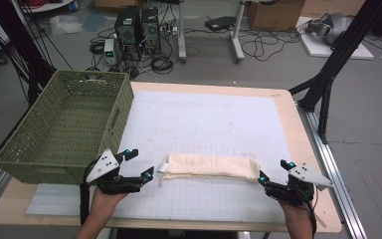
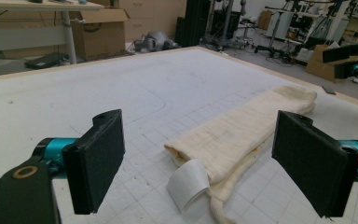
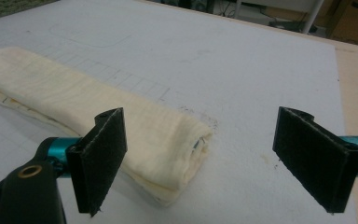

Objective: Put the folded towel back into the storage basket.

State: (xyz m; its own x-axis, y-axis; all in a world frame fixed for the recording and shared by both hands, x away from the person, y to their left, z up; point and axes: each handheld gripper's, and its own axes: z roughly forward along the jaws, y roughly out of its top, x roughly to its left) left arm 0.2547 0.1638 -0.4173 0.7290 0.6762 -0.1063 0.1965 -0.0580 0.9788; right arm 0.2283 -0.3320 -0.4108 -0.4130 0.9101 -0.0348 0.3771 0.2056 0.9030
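Both tools, left tool and right tool, are held spread at either end of a cream folded towel laid lengthwise left-to-right on the desk, white tag leftward.

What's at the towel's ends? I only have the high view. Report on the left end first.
Observer: In the left gripper view, the folded towel has a white tag curling up off the mat at its near end.
Operator: Tell me about the left gripper itself.
Observer: The left gripper is open, its jaws wide apart, with the tag and towel end ahead between them, not touched.
Operator: Now the right end.
Observer: In the right gripper view, the towel's end shows stacked folded layers, and something small and shiny sits inside the fold; I cannot tell what it is.
Operator: Give me the right gripper.
Observer: The right gripper is open too, the towel end ahead of its left jaw.
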